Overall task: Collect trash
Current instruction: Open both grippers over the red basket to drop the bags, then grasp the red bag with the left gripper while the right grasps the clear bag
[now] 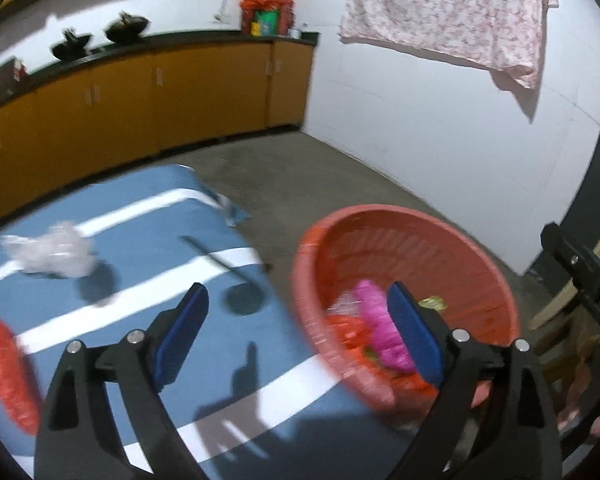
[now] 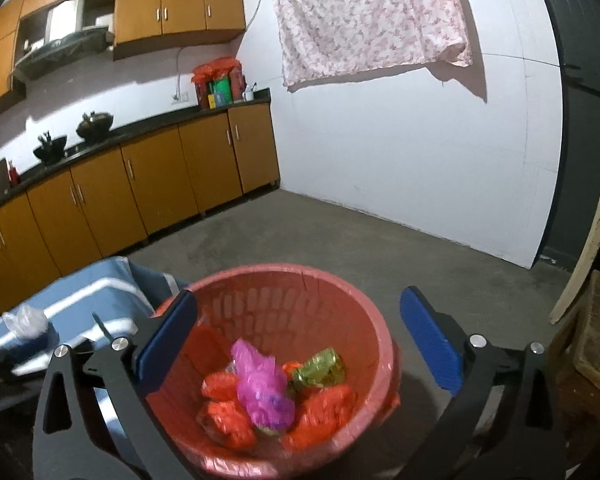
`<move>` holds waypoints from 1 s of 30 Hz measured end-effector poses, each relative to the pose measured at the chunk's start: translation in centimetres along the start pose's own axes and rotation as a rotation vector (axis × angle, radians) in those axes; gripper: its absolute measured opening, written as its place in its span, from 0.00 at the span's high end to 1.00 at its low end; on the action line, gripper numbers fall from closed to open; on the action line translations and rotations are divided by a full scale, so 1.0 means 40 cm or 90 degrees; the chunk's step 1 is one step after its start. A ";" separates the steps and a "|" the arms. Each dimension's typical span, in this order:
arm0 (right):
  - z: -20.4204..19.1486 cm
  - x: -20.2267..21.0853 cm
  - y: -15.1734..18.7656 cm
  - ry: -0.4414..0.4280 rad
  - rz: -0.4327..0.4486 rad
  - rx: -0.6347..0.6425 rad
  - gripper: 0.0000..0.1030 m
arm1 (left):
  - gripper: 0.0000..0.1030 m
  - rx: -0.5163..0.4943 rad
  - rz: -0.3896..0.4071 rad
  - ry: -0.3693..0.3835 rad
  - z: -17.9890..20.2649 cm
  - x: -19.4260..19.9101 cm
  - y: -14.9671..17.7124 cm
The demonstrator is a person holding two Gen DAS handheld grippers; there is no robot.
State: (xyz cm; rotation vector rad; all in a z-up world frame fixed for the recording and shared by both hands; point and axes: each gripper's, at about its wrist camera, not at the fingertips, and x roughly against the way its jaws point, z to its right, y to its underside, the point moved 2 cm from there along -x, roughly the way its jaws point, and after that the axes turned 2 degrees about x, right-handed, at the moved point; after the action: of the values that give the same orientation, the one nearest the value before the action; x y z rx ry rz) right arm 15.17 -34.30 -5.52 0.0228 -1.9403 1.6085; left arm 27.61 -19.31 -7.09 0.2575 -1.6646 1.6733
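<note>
Trash already fills the bottom of the pink basket (image 2: 300, 280): a magenta bag (image 2: 262, 388), several orange bags (image 2: 228, 408) and a green wrapper (image 2: 320, 368) lie heaped together inside it. Both grippers are empty, which suggests a drop has been made and the next piece is to be fetched. The right gripper (image 2: 300, 344) hangs over the basket with its fingers spread wide and nothing between them; the left gripper (image 1: 296, 332) is likewise spread and empty, straddling the gap between the basket's rim and the blue striped cloth (image 1: 140, 208) on the bench. Two pieces remain on that cloth: a crumpled clear plastic bag (image 1: 52, 254) toward its far left, and an orange bag (image 1: 4, 368) at the near left edge, only partly in view. The next move probably calls for the left gripper to swing left, come down over one of them and close on the loose film. A dark ladle (image 1: 236, 284) lies on the cloth between the gripper and the clear bag, so it may need skirting. Beyond are kitchen cabinets (image 2: 148, 176), a bare concrete floor (image 2: 340, 240) and a floral sheet (image 2: 368, 16) hung on the wall.
</note>
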 end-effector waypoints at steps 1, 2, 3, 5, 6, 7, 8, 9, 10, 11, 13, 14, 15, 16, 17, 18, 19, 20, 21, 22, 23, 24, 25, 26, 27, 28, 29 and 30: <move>-0.007 0.002 0.011 -0.002 -0.006 0.005 0.02 | 0.11 -0.002 0.011 -0.026 -0.023 0.028 0.010; -0.013 0.003 0.018 -0.004 -0.011 0.010 0.02 | 0.10 -0.003 0.020 -0.049 -0.043 0.053 0.018; -0.018 0.004 0.025 -0.007 -0.017 0.014 0.02 | 0.10 -0.003 0.027 -0.065 -0.059 0.072 0.024; -0.035 0.007 0.040 -0.016 -0.028 0.022 0.02 | 0.07 0.003 0.045 -0.116 -0.117 0.128 0.044; -0.045 0.008 0.046 -0.021 -0.033 0.025 0.02 | 0.06 0.009 0.053 -0.145 -0.150 0.153 0.053; -0.052 0.010 0.051 -0.025 -0.036 0.026 0.02 | 0.06 0.018 0.057 -0.177 -0.184 0.176 0.063; -0.064 0.012 0.056 -0.031 -0.040 0.028 0.02 | 0.06 0.029 0.060 -0.203 -0.215 0.195 0.071; -0.076 0.015 0.059 -0.038 -0.042 0.030 0.02 | 0.05 0.045 0.060 -0.233 -0.254 0.214 0.082; -0.089 0.017 0.061 -0.046 -0.045 0.033 0.02 | 0.05 0.066 0.059 -0.261 -0.296 0.230 0.092; -0.100 0.021 0.066 -0.051 -0.046 0.036 0.02 | 0.05 0.083 0.057 -0.282 -0.328 0.240 0.099; -0.134 0.028 0.072 -0.063 -0.050 0.051 0.02 | 0.05 0.129 0.041 -0.340 -0.409 0.250 0.118; -0.147 0.032 0.076 -0.067 -0.050 0.057 0.02 | 0.05 0.146 0.032 -0.362 -0.439 0.251 0.125; -0.160 0.034 0.079 -0.072 -0.051 0.065 0.02 | 0.05 0.166 0.024 -0.382 -0.470 0.249 0.130; -0.177 0.037 0.081 -0.076 -0.052 0.076 0.02 | 0.05 0.181 0.020 -0.393 -0.493 0.248 0.132; -0.187 0.040 0.083 -0.078 -0.052 0.084 0.02 | 0.05 0.189 0.018 -0.396 -0.509 0.246 0.133; -0.200 0.042 0.085 -0.080 -0.051 0.093 0.02 | 0.05 0.196 0.013 -0.397 -0.523 0.238 0.130; -0.211 0.044 0.087 -0.081 -0.051 0.100 0.02 | 0.05 0.198 0.010 -0.399 -0.533 0.232 0.130; -0.220 0.044 0.087 -0.083 -0.051 0.104 0.02 | 0.05 0.201 0.003 -0.403 -0.545 0.221 0.127; -0.228 0.045 0.087 -0.086 -0.052 0.107 0.02 | 0.05 0.205 -0.002 -0.403 -0.553 0.212 0.123; -0.236 0.046 0.087 -0.089 -0.052 0.109 0.02 | 0.05 0.209 -0.008 -0.401 -0.561 0.201 0.120; -0.244 0.047 0.088 -0.090 -0.052 0.110 0.02 | 0.05 0.214 -0.014 -0.401 -0.567 0.193 0.119; -0.251 0.047 0.089 -0.092 -0.053 0.112 0.02 | 0.05 0.218 -0.020 -0.400 -0.575 0.182 0.117; -0.260 0.048 0.090 -0.094 -0.053 0.114 0.02 | 0.05 0.228 -0.031 -0.393 -0.587 0.170 0.118; -0.271 0.047 0.089 -0.097 -0.054 0.118 0.02 | 0.05 0.238 -0.038 -0.384 -0.594 0.160 0.119; -0.280 0.046 0.089 -0.100 -0.054 0.122 0.02 | 0.05 0.244 -0.042 -0.379 -0.595 0.147 0.121; -0.289 0.045 0.089 -0.104 -0.054 0.125 0.02 | 0.05 0.250 -0.046 -0.376 -0.598 0.139 0.128; -0.297 0.045 0.088 -0.107 -0.055 0.128 0.02 | 0.05 0.255 -0.053 -0.371 -0.604 0.131 0.133; -0.306 0.045 0.088 -0.111 -0.054 0.132 0.02 | 0.06 0.262 -0.059 -0.364 -0.610 0.124 0.138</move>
State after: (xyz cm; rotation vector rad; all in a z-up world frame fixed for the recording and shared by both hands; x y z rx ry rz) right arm 17.72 -21.77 -6.90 0.3348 -1.8621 1.7947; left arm 29.38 5.74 -11.60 1.0807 -1.6355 1.9762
